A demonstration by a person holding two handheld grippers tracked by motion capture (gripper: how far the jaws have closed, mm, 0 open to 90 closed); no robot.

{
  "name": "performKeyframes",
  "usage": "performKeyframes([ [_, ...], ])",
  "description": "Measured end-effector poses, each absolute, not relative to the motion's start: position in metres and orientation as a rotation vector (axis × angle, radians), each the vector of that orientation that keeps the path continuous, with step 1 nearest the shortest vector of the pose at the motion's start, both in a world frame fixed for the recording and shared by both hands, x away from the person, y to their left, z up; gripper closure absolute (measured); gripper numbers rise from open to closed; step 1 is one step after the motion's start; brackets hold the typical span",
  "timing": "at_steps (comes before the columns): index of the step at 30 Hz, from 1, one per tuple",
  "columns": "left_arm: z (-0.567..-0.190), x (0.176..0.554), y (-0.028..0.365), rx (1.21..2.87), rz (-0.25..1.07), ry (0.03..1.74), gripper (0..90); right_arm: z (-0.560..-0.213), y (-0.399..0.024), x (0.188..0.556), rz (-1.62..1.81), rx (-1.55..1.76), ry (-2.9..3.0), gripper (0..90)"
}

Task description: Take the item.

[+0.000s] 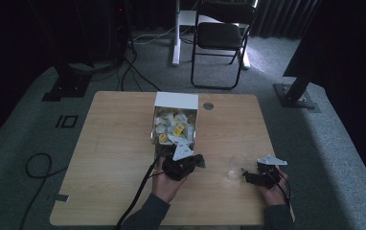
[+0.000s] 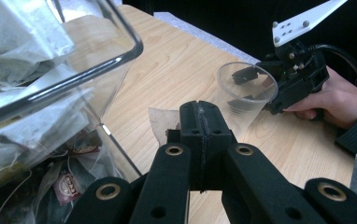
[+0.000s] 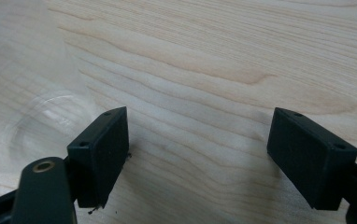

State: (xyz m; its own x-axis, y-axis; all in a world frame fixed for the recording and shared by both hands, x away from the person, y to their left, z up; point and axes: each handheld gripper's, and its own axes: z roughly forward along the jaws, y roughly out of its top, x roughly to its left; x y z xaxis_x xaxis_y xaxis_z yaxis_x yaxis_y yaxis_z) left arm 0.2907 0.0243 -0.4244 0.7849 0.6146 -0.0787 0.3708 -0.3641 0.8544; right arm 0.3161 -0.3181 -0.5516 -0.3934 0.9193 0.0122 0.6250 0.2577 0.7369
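My left gripper [image 2: 200, 112] is shut, and a flat brownish tea bag [image 2: 160, 122] sticks out to the left of its pinched jaws. It hovers just in front of the clear box [image 1: 175, 125] full of tea bags [image 2: 17, 42]. A clear plastic cup [image 2: 246, 88] stands on the table between the two grippers, also faint in the high view as the cup [image 1: 233, 172]. My right gripper [image 3: 197, 140] is open above bare wood, with the cup's blurred rim [image 3: 36, 116] at its left jaw. The high view puts the left gripper [image 1: 200, 162] at the box front and the right gripper [image 1: 246, 175] right of the cup.
The wooden table [image 1: 119, 143] has bare room left of the box and along its front. A round cable grommet [image 1: 208, 106] sits at the back edge. A black folding chair [image 1: 221, 36] and cables [image 1: 133, 67] lie on the floor beyond the table.
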Motion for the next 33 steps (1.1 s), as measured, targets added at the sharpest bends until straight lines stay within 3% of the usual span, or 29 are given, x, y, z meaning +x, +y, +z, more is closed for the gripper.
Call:
performKeyframes([
  [33,-0.425,0.3,-0.012,2.011,0.275,0.687,90.0,-0.552,-0.318,0.316,0.94,1.402,2.114,20.6],
])
